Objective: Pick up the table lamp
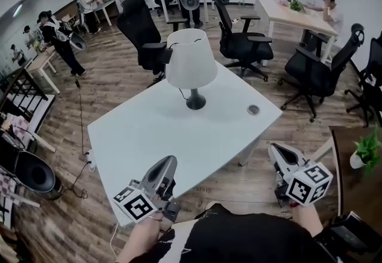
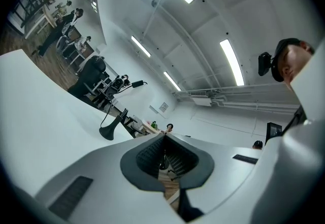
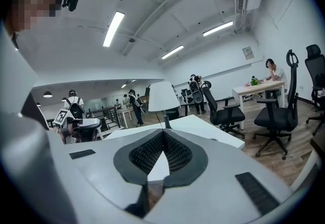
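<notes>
A table lamp (image 1: 191, 65) with a white shade and a dark round base stands near the far side of the white table (image 1: 149, 136). The right gripper view shows the lamp (image 3: 163, 98) straight ahead beyond the jaws. In the left gripper view only the lamp's dark base (image 2: 107, 130) shows, to the left of the jaws. My left gripper (image 1: 168, 166) hovers over the table's near edge, shut and empty. Off the table's near right corner, my right gripper (image 1: 276, 150) is shut on nothing. Both are well short of the lamp.
A round cable port (image 1: 253, 110) sits in the table right of the lamp. Black office chairs (image 1: 242, 41) stand beyond and right of the table, another chair (image 1: 140, 26) behind the lamp. Several people stand at the back. A potted plant (image 1: 365, 151) stands at the right.
</notes>
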Demonstrator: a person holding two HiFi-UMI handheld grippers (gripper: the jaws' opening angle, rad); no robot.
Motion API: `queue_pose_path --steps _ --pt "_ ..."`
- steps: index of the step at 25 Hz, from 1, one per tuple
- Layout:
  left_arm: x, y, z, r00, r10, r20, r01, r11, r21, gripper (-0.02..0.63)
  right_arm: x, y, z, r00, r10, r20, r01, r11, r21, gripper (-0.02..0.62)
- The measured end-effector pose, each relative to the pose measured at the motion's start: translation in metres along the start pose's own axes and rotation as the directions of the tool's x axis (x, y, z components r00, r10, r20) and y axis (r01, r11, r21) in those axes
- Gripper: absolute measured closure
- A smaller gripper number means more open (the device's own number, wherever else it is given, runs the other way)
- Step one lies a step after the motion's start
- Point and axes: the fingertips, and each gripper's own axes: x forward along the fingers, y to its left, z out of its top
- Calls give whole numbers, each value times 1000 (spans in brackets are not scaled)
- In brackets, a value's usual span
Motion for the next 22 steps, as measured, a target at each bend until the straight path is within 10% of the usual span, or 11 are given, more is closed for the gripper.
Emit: queue_pose_path --steps 22 --pt "91 74 58 999 -47 -17 48 999 21 591 113 -38 39 1000 22 17 -23 998 54 580"
